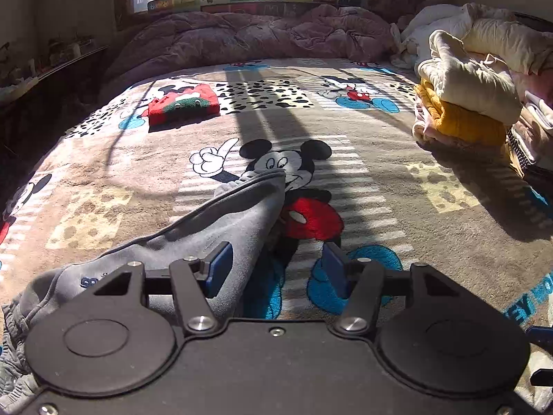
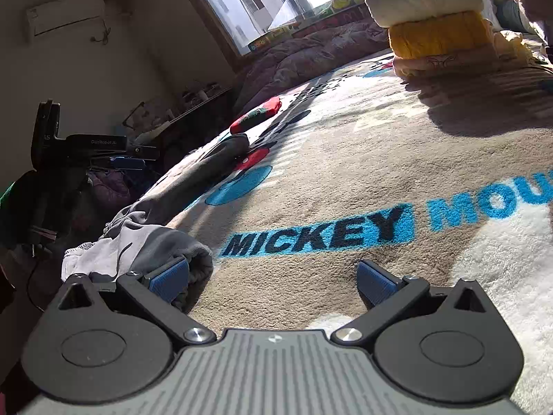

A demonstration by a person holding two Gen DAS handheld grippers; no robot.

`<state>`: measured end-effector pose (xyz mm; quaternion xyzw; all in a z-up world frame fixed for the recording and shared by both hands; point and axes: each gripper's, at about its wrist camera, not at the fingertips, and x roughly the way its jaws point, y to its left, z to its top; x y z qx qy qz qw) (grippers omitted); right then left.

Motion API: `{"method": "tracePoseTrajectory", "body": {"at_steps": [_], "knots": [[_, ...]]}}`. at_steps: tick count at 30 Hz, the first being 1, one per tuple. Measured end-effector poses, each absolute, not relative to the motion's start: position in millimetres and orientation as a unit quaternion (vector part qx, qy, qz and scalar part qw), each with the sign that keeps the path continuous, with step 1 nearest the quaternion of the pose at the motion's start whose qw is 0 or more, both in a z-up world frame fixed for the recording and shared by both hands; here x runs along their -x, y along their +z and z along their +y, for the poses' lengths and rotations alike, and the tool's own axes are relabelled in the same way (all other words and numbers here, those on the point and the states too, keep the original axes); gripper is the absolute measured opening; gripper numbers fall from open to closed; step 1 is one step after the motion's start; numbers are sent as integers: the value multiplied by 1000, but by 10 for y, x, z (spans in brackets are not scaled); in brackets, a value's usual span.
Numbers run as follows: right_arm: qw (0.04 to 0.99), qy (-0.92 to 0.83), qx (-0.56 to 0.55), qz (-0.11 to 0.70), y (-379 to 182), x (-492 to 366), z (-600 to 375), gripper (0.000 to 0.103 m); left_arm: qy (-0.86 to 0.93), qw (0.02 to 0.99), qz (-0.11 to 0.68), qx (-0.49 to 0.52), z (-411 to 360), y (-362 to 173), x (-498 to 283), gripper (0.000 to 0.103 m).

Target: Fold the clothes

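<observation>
Grey trousers (image 1: 228, 218) lie stretched on the Mickey Mouse blanket (image 1: 397, 180), one leg reaching to the printed Mickey's face. My left gripper (image 1: 276, 269) is open just above them, its left pad over the cloth, nothing held. In the right wrist view the trousers' bunched waist end (image 2: 152, 245) lies at the bed's near left. My right gripper (image 2: 273, 280) is open, its left pad touching the grey cloth, the right pad over bare blanket. The left gripper (image 2: 134, 159) shows far left in that view.
A folded red and green garment (image 1: 183, 103) lies further up the bed. A pile of clothes (image 1: 470, 83) with a yellow knit (image 2: 439, 34) stands at the right. A crumpled purple quilt (image 1: 249, 34) lies by the window. The bed's edge drops off at the left.
</observation>
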<state>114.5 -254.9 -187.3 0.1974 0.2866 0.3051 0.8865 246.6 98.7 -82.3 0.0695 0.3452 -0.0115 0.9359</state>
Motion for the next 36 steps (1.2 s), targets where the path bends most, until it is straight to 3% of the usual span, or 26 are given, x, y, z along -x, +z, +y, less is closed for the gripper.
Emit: {"method": "tracePoseTrajectory", "body": {"at_steps": [5,7,9,20,21,23,24,30,36], "knots": [[877,312,-228,285,-1900,-1287,-2600,103,52,904,385,-175,660,-1255,-3155,55],[875,314,-235,284,-1922,-1325,-2605,103,70,893,404,-186,688,-1346,-3331,25],[873,317,-239,284,-1939,-1356,-2596,103,83,885,420,-183,742,-1405,-3482,11],[866,317,-268,279,-1948,-1377,-2637,103,-180,915,356,68,547,-220,-3172,8],[867,316,-266,278,-1949,-1376,-2632,103,-180,916,355,53,450,-214,-3205,11],[868,315,-266,275,-1952,-1375,-2630,103,-174,918,357,13,234,-226,-3283,55],[869,313,-268,273,-1955,-1372,-2637,102,-161,922,351,13,201,-253,-3290,71],[867,305,-289,268,-1976,-1365,-2722,102,-111,931,325,125,934,-339,-2836,71],[863,314,-274,286,-1946,-1332,-2641,102,-1,931,308,194,2001,-399,-1879,71]]}}
